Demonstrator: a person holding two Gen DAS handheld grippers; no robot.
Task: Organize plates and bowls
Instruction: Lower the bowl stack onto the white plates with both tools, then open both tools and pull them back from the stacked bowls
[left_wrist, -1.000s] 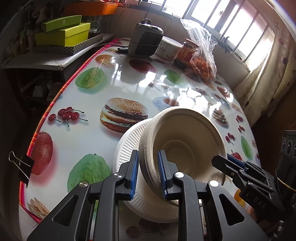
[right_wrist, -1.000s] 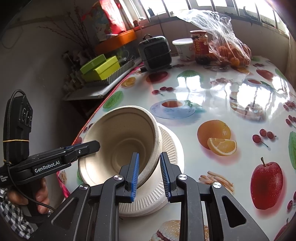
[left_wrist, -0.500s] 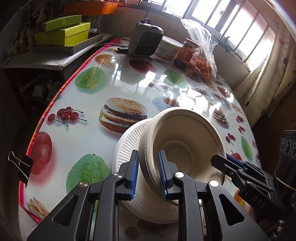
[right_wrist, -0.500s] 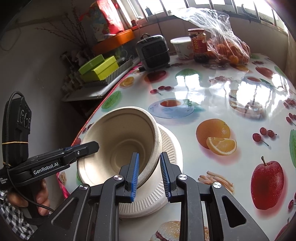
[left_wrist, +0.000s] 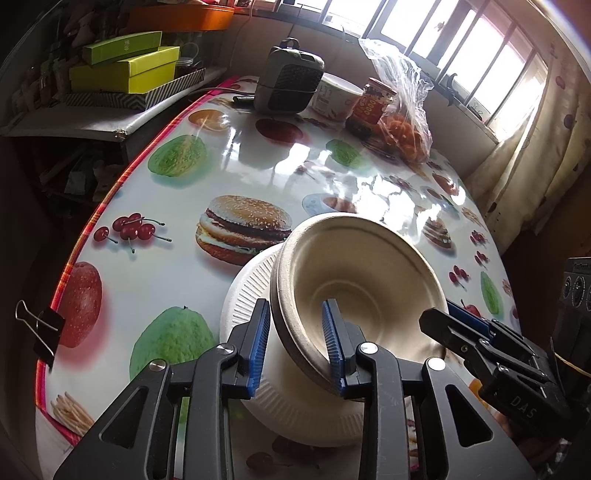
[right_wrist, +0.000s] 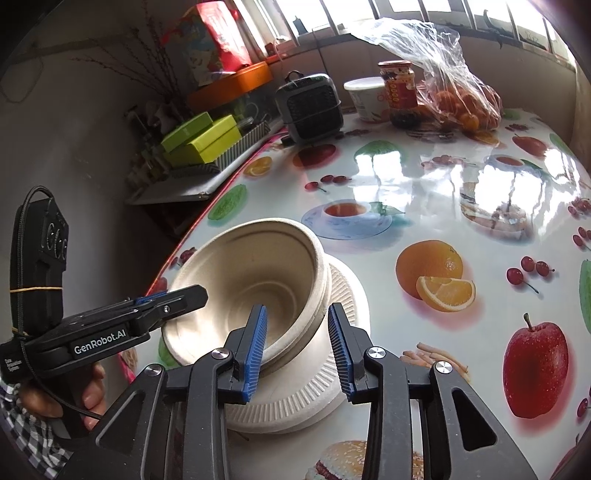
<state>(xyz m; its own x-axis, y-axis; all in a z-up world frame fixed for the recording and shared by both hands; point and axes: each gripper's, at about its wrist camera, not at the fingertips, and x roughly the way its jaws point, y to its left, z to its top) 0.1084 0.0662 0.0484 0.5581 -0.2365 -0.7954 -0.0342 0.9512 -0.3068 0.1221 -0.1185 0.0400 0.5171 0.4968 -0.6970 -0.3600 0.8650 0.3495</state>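
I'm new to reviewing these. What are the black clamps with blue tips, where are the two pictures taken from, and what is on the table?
A person holds a pair of hand-held tongs in each hand; a camera on each looks along its fingers. The left tongs and right tongs each straddle opposite rims of a beige bowl standing on a white paper plate. Both are opening, the rim between the blue pads. Each view also shows the other tongs. Behind, on the fruit-printed table, stand a small heater, a jar and bagged oranges.

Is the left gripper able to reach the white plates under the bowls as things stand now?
Probably yes. The left gripper, its jaws opening, straddles the bowls' rim, and the plates lie just below its outer finger with nothing between. It would first have to back off the rim.
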